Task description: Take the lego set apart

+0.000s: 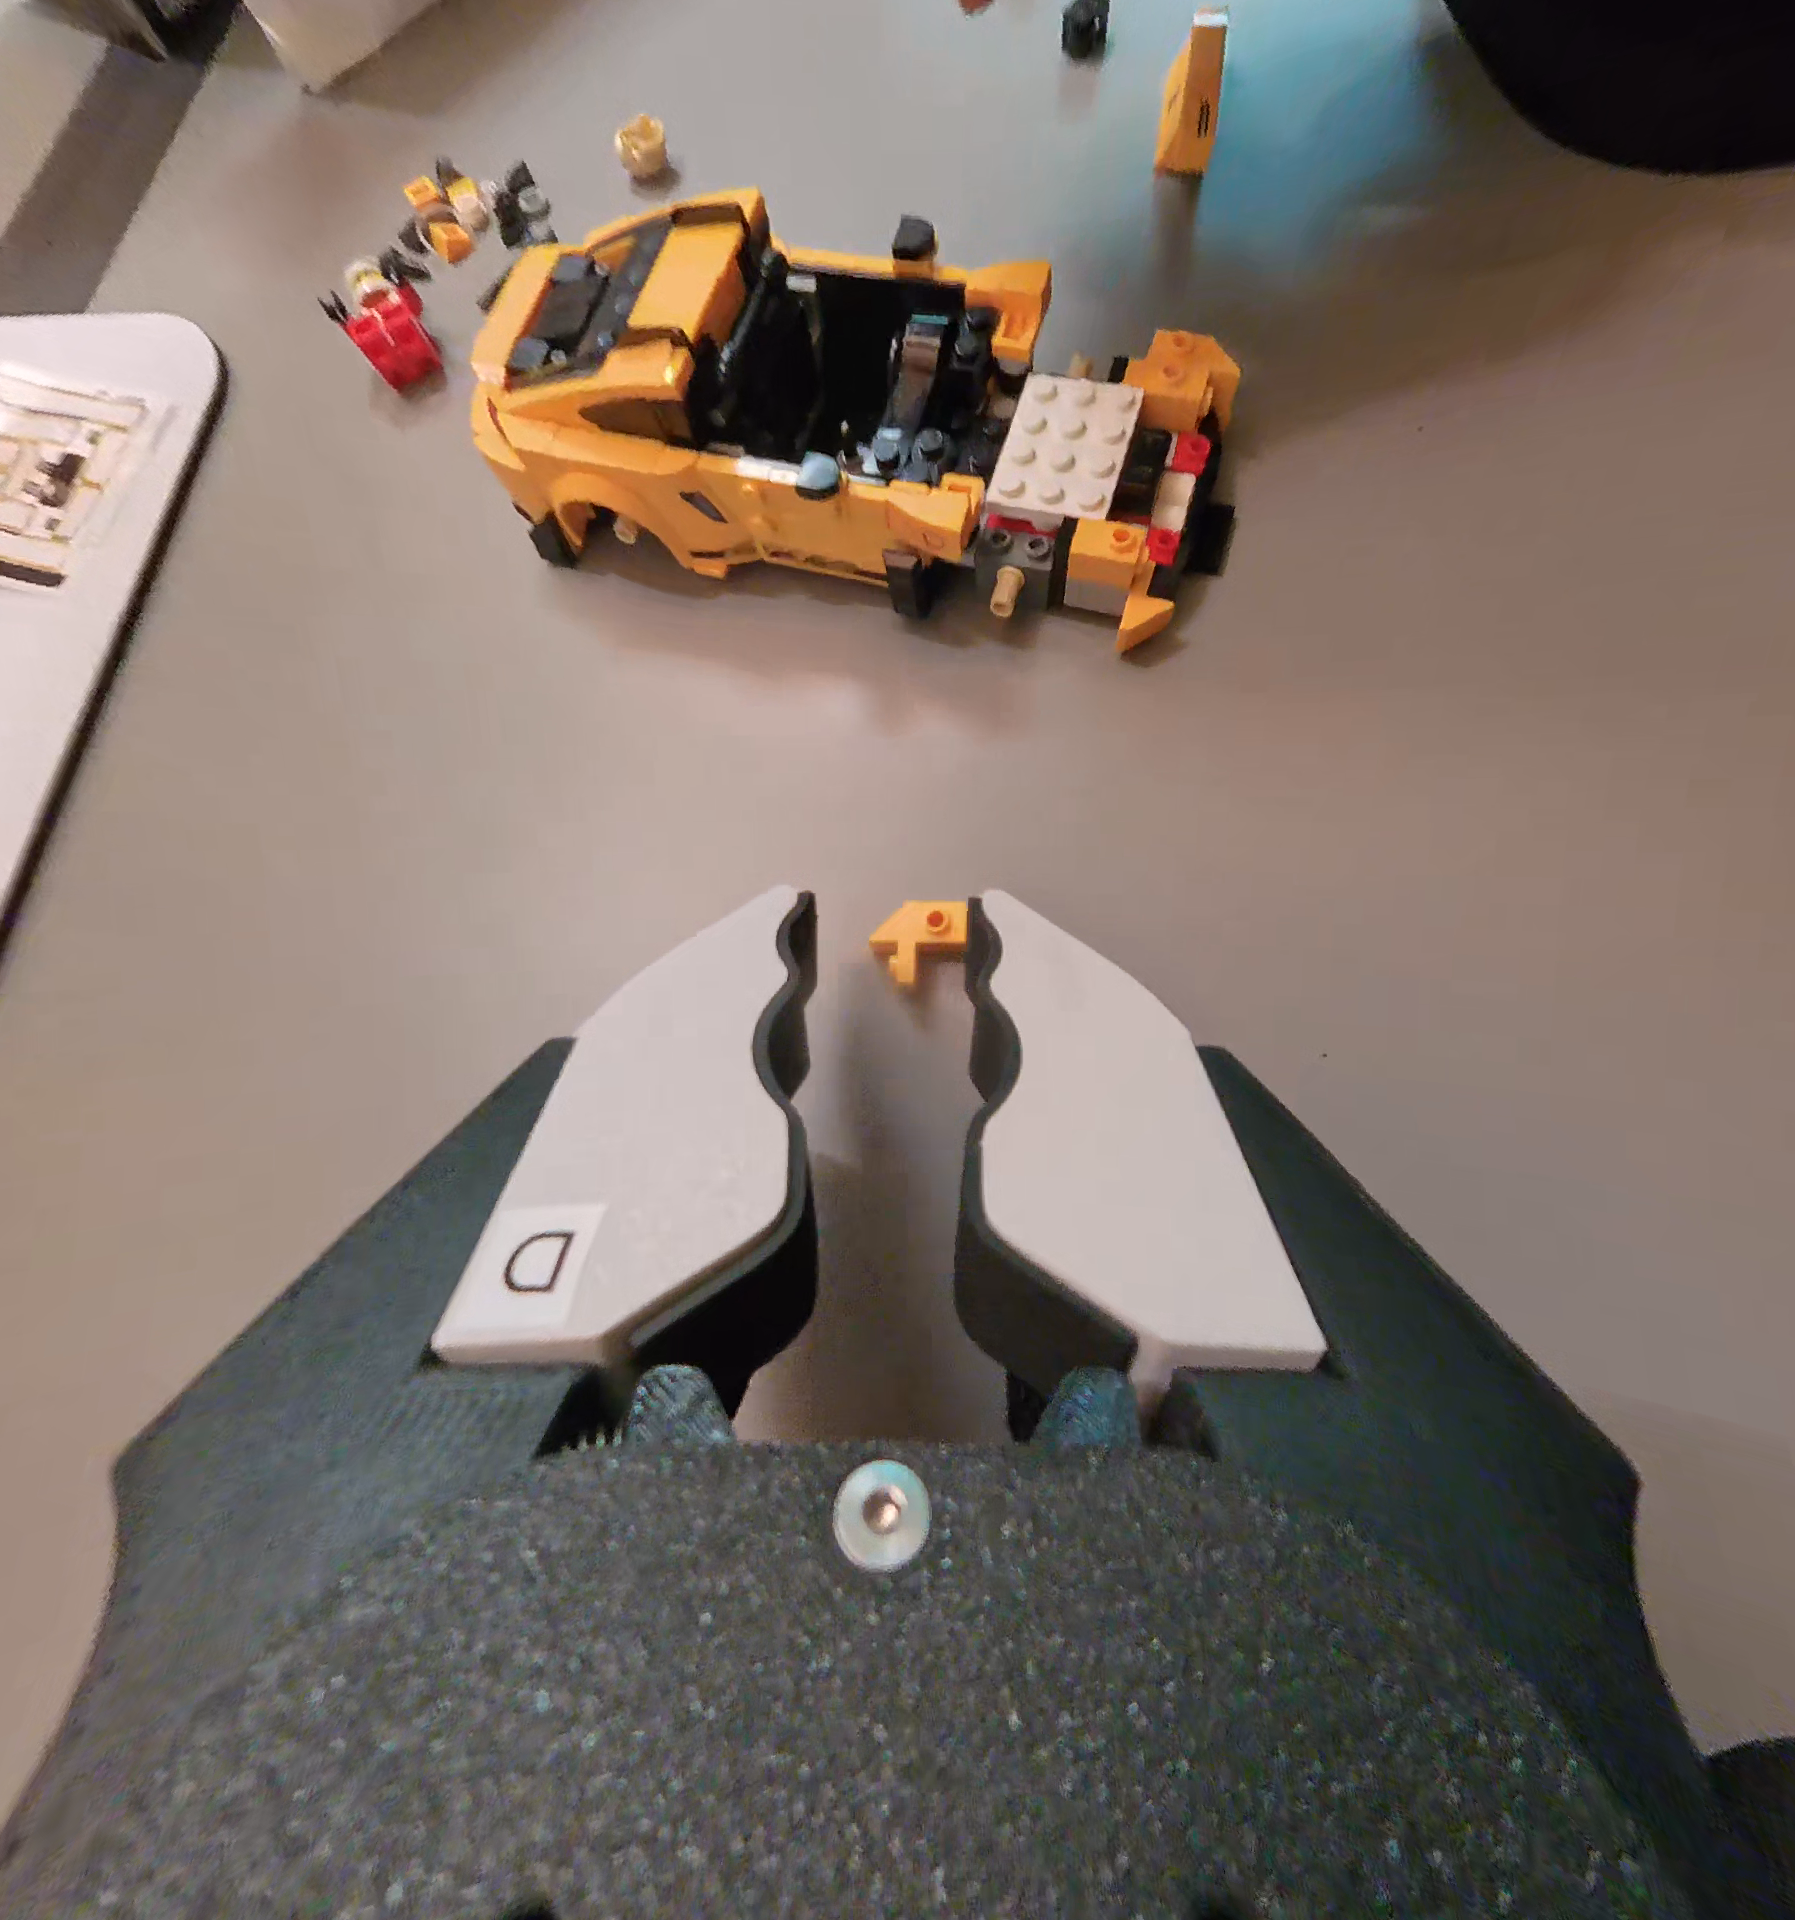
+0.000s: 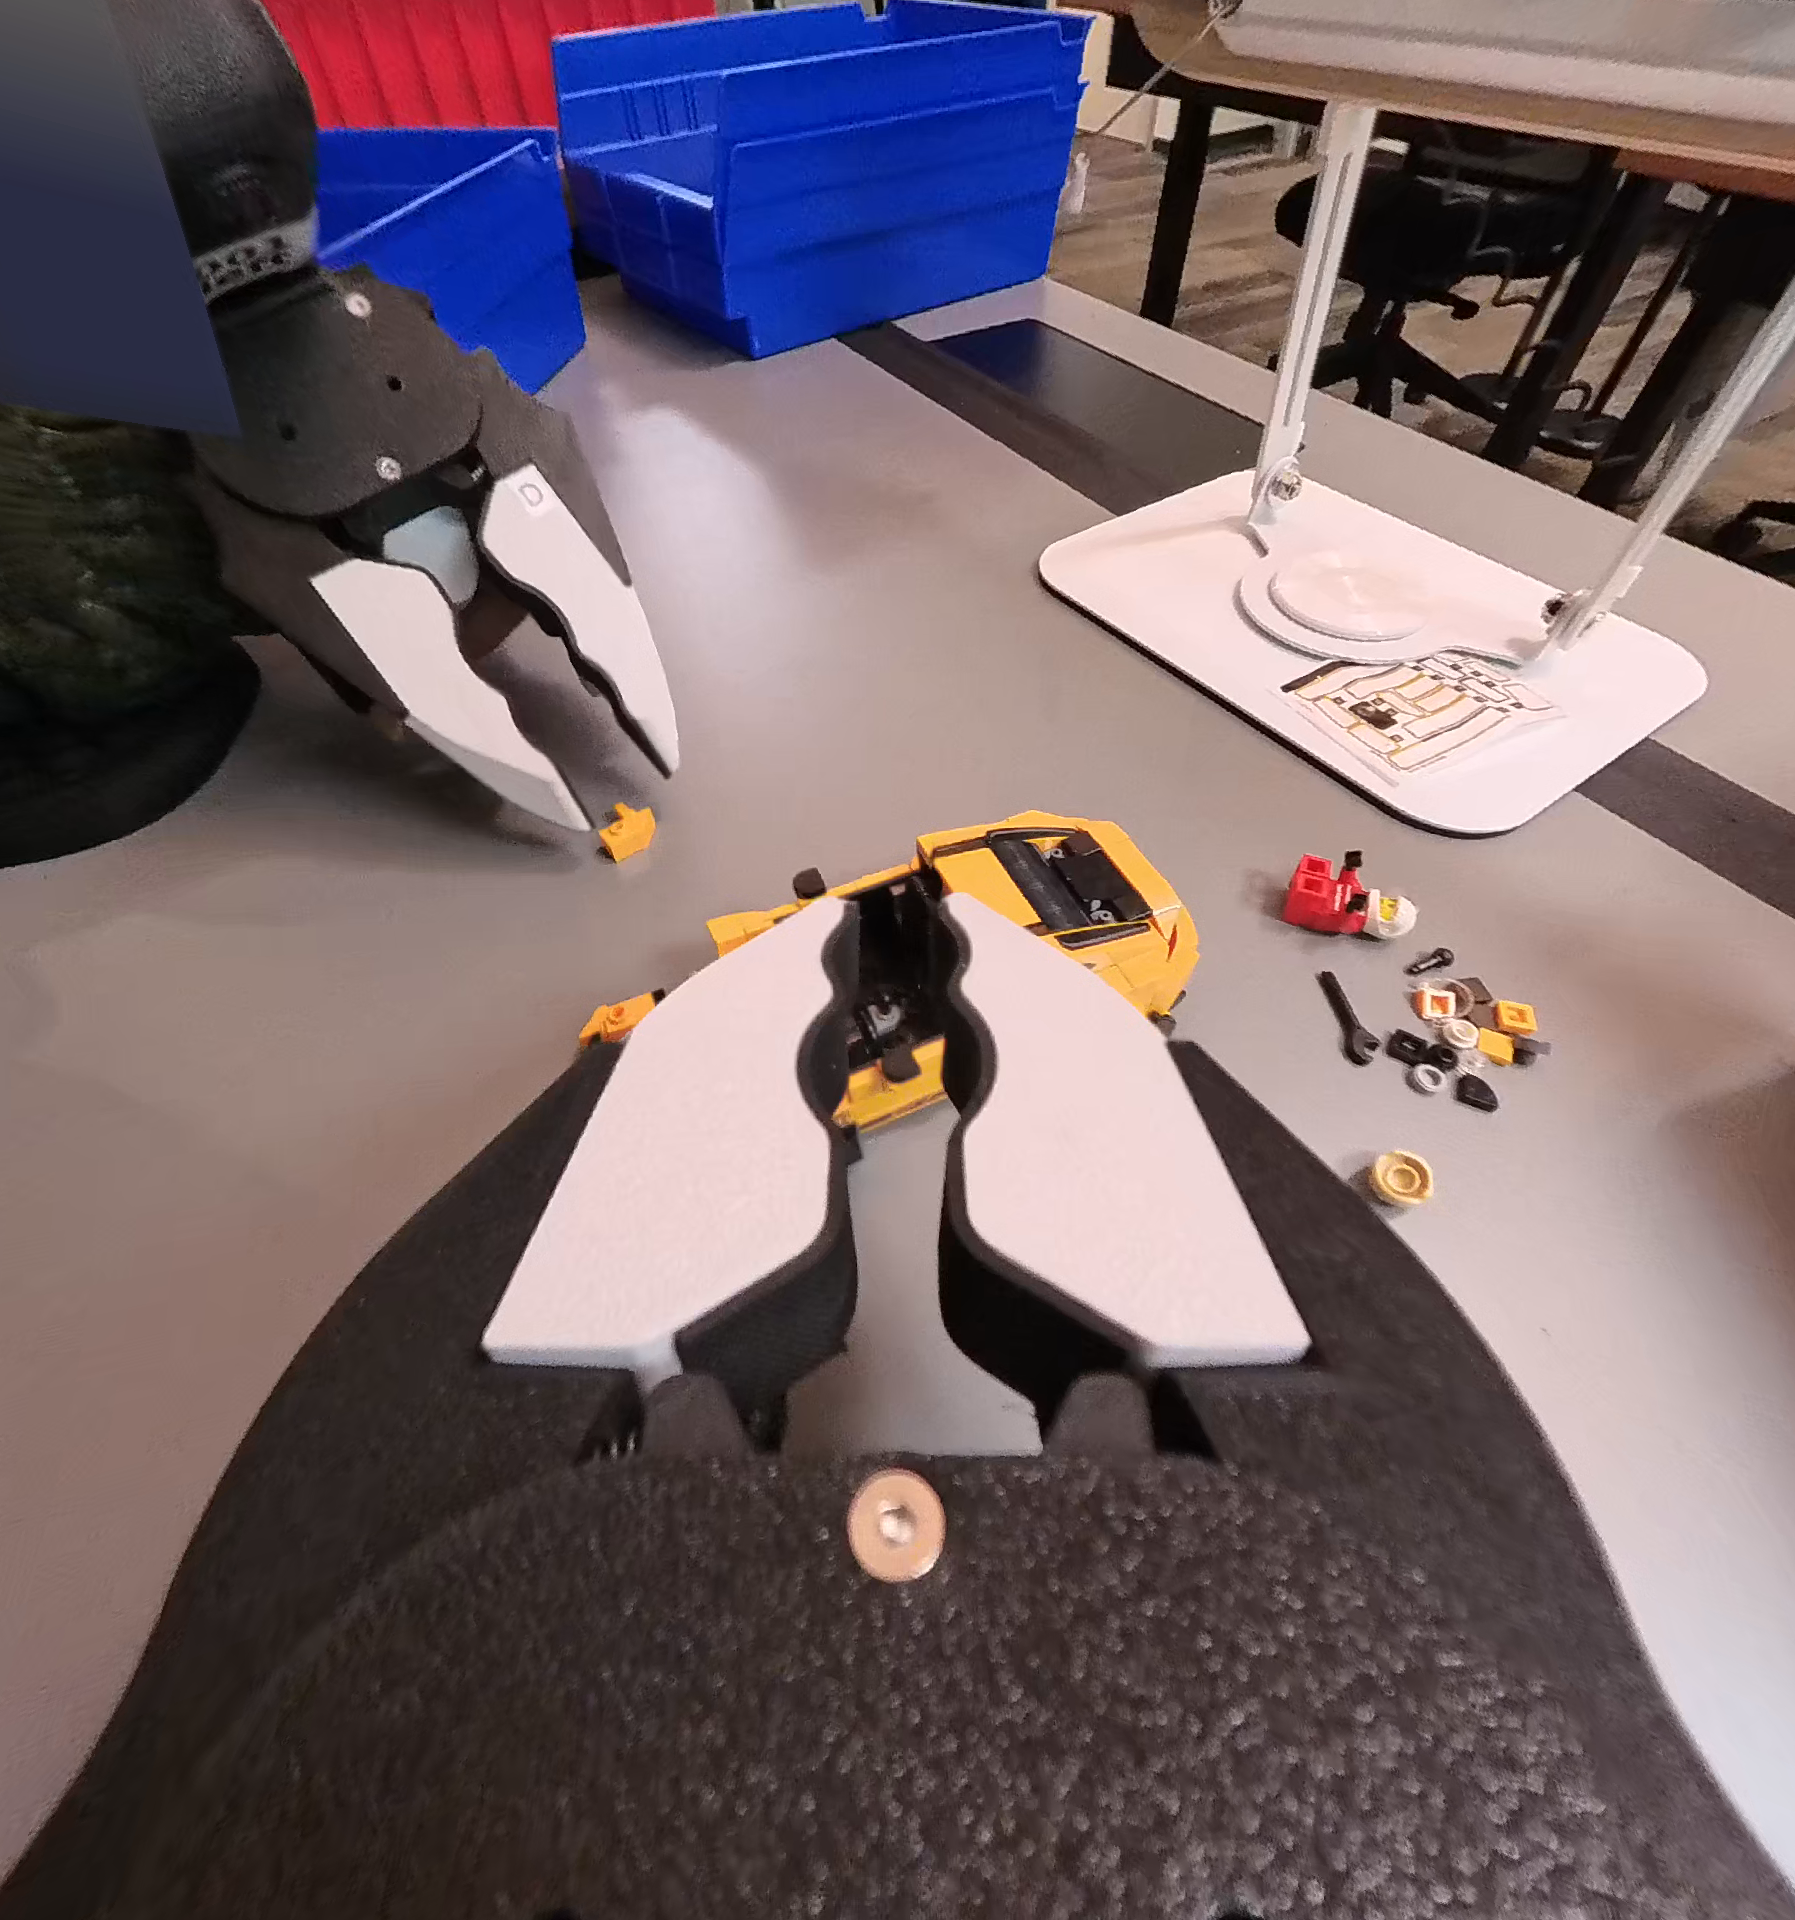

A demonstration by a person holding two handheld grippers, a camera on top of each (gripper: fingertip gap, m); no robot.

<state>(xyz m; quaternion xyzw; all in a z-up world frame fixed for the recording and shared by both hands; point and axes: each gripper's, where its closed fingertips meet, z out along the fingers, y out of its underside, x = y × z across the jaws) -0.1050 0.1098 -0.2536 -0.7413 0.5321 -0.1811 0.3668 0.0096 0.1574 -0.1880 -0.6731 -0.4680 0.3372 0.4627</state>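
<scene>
The grey tabletop (image 2: 249, 1091) is carrying two blue bins (image 2: 820, 177) at twelve o'clock and a white lamp base (image 2: 1184, 561) at two o'clock. The yellow lego car (image 1: 831, 416) is sitting centrally, the right gripper (image 2: 898, 914) hovering over it, fingers apart. At ten o'clock, the left gripper (image 1: 893, 914) is gaping beside a small yellow piece (image 1: 919, 935) lying loose.
</scene>
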